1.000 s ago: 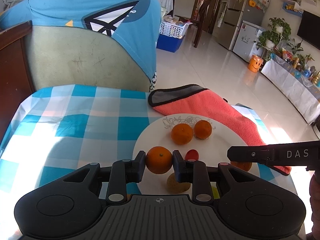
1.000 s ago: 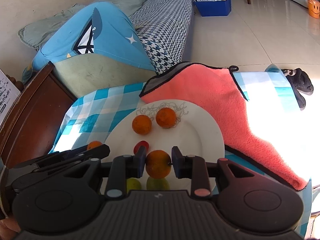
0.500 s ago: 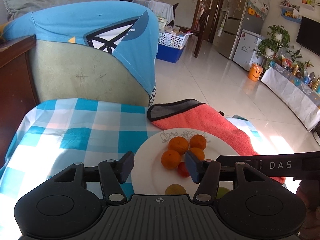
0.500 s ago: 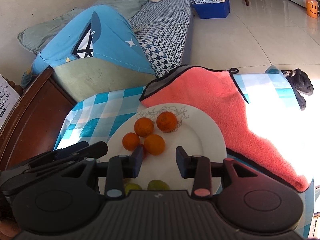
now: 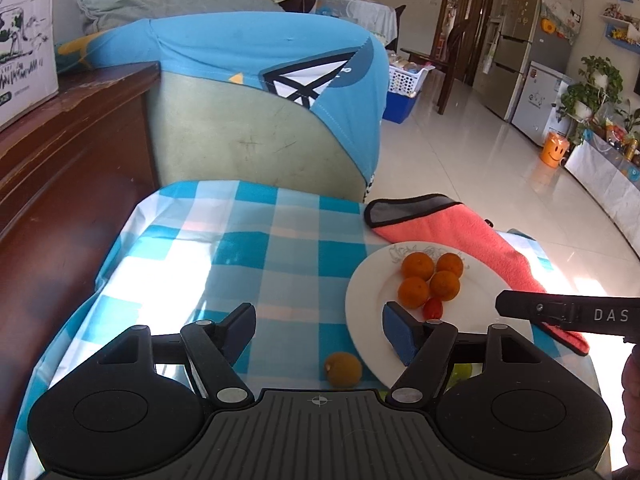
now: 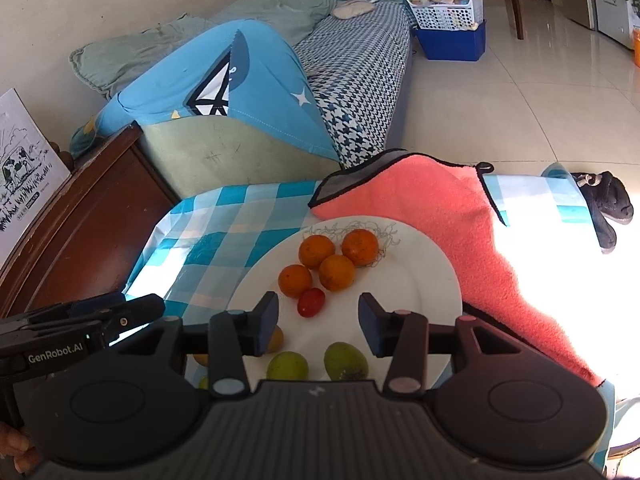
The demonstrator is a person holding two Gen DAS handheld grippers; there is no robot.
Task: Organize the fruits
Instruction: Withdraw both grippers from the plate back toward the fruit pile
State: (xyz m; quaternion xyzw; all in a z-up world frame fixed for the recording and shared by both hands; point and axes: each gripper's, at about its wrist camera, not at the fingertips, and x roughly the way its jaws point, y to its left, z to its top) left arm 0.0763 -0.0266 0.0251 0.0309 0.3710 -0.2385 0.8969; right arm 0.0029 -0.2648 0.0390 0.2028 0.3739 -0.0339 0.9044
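A white plate (image 6: 432, 280) on the blue checked tablecloth holds several oranges (image 6: 337, 272) in a cluster, a small red tomato (image 6: 311, 302) and two green fruits (image 6: 345, 361) near its front edge. The plate (image 5: 362, 300) and oranges (image 5: 414, 292) also show in the left wrist view. A yellow-brown fruit (image 5: 343, 369) lies on the cloth beside the plate. My left gripper (image 5: 319, 330) is open and empty, above the cloth left of the plate. My right gripper (image 6: 318, 322) is open and empty over the plate's front.
A coral towel (image 6: 452, 216) lies on the table behind and right of the plate. A sofa with a blue cover (image 5: 256, 80) stands behind the table. A dark wooden cabinet (image 5: 60, 160) flanks the left side. The table edge is close on the right.
Both grippers let go of their oranges, which now lie with the others on the plate. Both opened wide and pulled back; the left one moved left off the plate.
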